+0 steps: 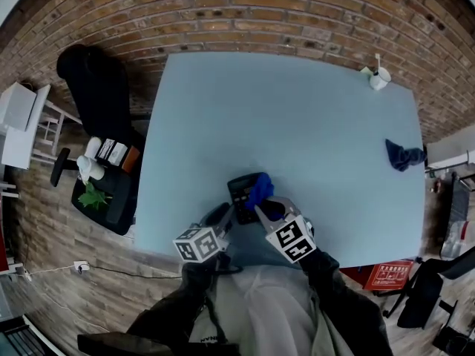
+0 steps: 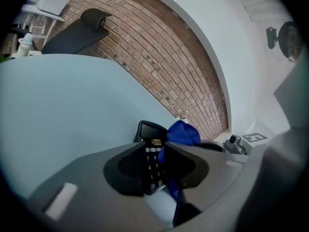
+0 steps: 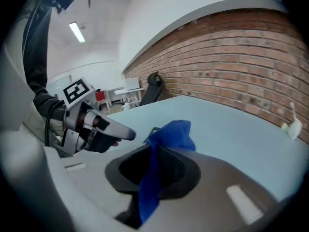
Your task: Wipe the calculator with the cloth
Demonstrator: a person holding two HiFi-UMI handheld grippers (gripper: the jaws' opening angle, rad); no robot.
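Half the calculator [image 1: 239,190] hides under cloth [image 1: 260,189]; right gripper [image 1: 267,206] clamps cloth, left gripper [image 1: 224,213] jaws slightly apart, straddling calculator.

Held forward close together, the left tool [image 1: 222,215] has its jaws slightly apart and the right tool [image 1: 261,212] pinches the cloth [image 1: 260,189].
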